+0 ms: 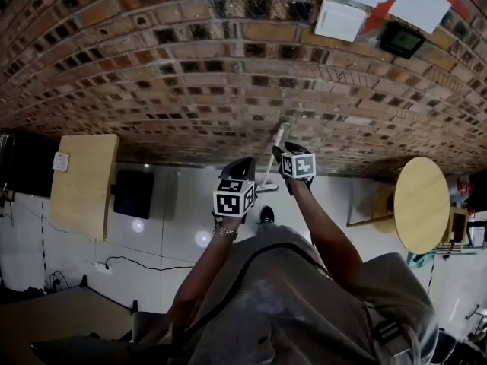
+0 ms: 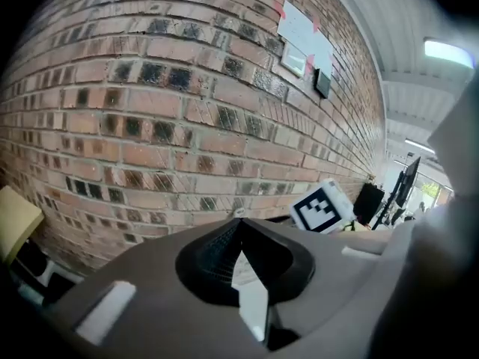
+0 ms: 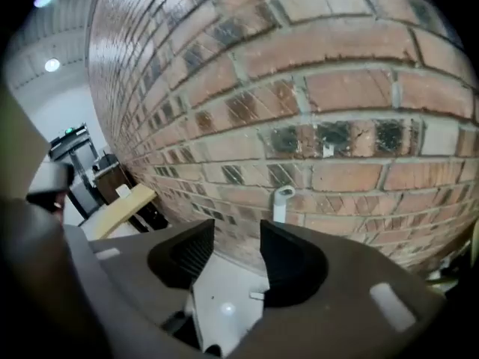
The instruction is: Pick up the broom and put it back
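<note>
With the broom (image 3: 283, 203) propped against the brick wall (image 3: 329, 96) beyond the right hand-held gripper's (image 3: 236, 230) empty, parted jaws, and the left hand-held gripper (image 2: 238, 224) closed empty, a careless nudge could topple it.

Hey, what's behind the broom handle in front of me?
Only the brick wall stands behind the broom handle; nothing shows between them. In the right gripper view the handle's lower part and the brush are covered by the right tool, whose jaws are apart and empty.
</note>
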Demonstrator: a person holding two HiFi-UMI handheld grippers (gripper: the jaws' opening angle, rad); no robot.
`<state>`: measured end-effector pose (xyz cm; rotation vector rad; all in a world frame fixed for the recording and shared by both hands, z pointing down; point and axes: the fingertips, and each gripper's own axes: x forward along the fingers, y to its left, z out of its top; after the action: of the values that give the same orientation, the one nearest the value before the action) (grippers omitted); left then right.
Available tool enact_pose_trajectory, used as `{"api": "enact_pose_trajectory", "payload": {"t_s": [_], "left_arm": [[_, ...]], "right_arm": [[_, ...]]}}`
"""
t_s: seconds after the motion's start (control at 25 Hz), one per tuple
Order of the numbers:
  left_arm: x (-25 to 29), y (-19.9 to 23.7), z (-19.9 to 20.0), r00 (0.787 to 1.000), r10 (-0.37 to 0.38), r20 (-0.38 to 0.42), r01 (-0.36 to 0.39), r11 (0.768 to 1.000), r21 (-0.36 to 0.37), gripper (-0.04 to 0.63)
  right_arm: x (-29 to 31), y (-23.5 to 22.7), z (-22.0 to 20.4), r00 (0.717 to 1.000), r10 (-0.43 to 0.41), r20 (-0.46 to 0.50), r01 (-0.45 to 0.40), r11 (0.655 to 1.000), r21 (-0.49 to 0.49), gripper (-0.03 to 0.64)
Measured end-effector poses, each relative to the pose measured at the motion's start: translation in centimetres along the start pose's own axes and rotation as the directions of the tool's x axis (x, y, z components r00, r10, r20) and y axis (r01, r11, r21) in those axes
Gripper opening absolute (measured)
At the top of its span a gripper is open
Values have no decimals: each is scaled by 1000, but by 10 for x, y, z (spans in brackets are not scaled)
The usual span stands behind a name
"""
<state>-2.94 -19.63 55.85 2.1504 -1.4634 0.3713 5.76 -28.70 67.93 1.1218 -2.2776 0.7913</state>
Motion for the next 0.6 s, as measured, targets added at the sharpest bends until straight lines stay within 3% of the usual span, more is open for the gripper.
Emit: {"api": "enact_pose_trajectory", "payload": {"t_s": [0.08, 0.28, 0.36, 0.48, 0.6], "left_arm": [[8, 4, 12, 1000, 24, 17, -24, 1000, -1, -9], [15, 20, 11, 997, 72, -10, -72, 997, 9, -8], [24, 30, 17, 997, 74, -19, -74, 997, 8, -8], [39, 39, 33, 998, 67, -21, -67, 998, 4, -8], [49, 32, 43, 999, 25, -20, -24, 999, 23, -8]], "right_arm": [[37, -25, -2, 997, -17, -77, 16, 1000, -14, 219], [99, -64, -11, 975, -81, -206, 73, 996, -49, 229], [110, -76, -12, 970, -112, -216, 107, 994, -35, 207], [114, -87, -5, 974, -123, -191, 124, 992, -7, 101], [112, -86, -4, 981, -80, -178, 78, 997, -18, 97]]}}
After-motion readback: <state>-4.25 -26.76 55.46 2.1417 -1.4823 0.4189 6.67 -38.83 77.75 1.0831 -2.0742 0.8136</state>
